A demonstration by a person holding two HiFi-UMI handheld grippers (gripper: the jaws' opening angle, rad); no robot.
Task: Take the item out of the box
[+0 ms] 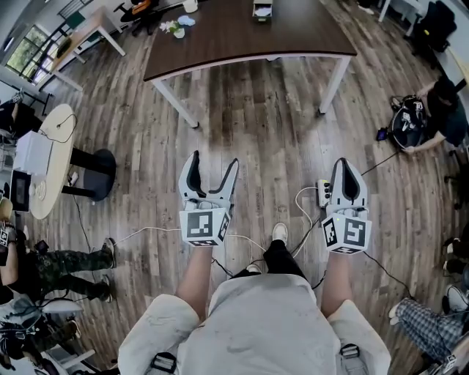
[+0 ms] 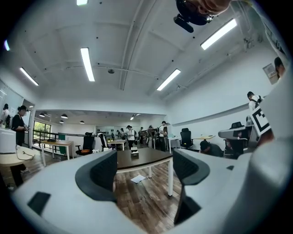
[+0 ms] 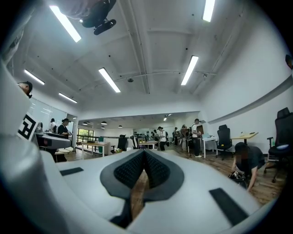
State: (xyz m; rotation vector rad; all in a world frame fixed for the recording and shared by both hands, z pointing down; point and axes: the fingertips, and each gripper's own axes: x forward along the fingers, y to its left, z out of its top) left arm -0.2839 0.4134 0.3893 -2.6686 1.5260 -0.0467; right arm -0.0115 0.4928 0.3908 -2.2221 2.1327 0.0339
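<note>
A small box [image 1: 262, 9] stands on the dark brown table [image 1: 242, 33] far ahead of me; in the left gripper view the box [image 2: 134, 152] sits on that table [image 2: 146, 158] between my jaws, well out of reach. My left gripper [image 1: 213, 162] is held at waist height over the wooden floor, its jaws spread wide and empty [image 2: 144, 170]. To its right at the same height, my right gripper [image 1: 346, 165] has its pads pressed together with nothing between them [image 3: 144, 160]. What the box holds cannot be seen.
A round white table [image 1: 55, 157] with equipment stands at the left. A person [image 1: 440, 110] crouches on the floor at the right. Cables and a power strip [image 1: 322, 192] lie by my feet. Seated people's legs show at both lower edges. A sheet of paper [image 2: 138, 178] lies under the table.
</note>
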